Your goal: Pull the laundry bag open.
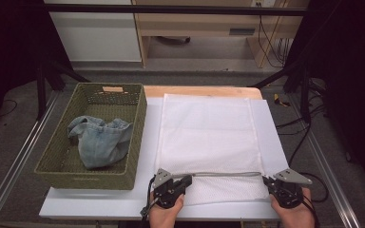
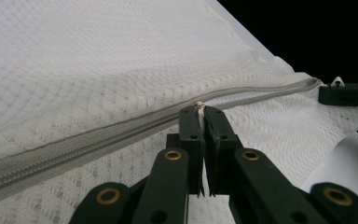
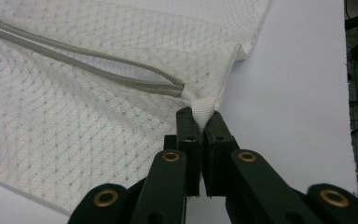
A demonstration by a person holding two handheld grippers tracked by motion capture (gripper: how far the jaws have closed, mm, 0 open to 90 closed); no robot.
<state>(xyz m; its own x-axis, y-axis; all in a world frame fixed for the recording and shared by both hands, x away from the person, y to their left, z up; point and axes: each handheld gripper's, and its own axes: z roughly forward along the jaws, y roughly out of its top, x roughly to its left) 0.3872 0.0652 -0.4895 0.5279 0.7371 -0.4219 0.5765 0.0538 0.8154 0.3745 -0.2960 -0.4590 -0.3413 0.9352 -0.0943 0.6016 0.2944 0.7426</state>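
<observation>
A white mesh bag [image 1: 209, 133] lies flat on the table, with a grey zipper [image 1: 228, 174] running across its near end. My left gripper [image 1: 189, 180] is at the zipper's left part, shut on the small metal zipper pull [image 2: 199, 105]. My right gripper [image 1: 265, 180] is at the bag's right corner, shut on the white fabric tab [image 3: 201, 108] at the zipper's end. In the right gripper view the two zipper tracks [image 3: 98, 70] stand slightly apart near the tab. The left gripper view looks along the zipper [image 2: 98, 140] to the right gripper [image 2: 345, 93] far off.
A woven green basket [image 1: 138, 142] stands at the table's left, holding a crumpled denim garment [image 1: 100, 140]. A white sheet [image 1: 275, 142] covers the tabletop under the bag. Black frame legs and cables stand beyond the table's edges.
</observation>
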